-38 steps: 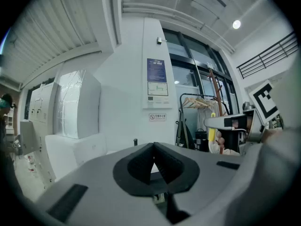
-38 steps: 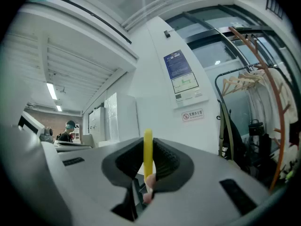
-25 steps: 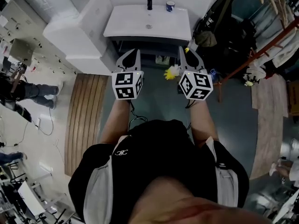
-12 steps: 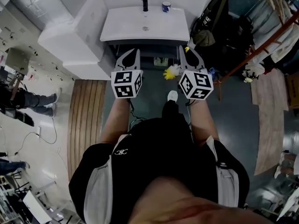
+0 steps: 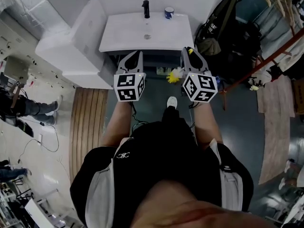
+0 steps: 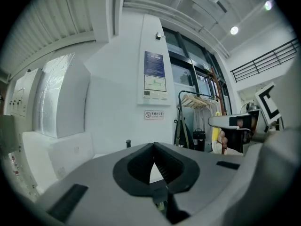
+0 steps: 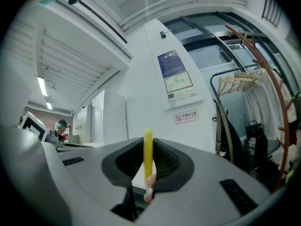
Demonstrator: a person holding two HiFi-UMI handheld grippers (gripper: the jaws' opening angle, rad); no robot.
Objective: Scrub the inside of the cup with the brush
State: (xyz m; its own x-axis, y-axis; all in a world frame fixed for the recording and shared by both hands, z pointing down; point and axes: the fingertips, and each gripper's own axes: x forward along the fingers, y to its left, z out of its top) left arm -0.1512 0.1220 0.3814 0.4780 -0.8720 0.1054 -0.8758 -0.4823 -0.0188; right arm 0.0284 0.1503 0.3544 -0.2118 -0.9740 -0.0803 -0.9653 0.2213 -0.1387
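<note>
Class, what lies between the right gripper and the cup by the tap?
Only bare white sink top separates the right gripper, holding the brush, from the cup; the head view shows it.

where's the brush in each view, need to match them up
Head view: the brush shows at centre, its fluffy yellow head just left of the right gripper.
Left gripper view: far right, a yellow strip at the other gripper.
Right gripper view: dead centre, the yellow handle upright between the jaws.
Shared landmark: the wall notice panel, in both gripper views only.
</note>
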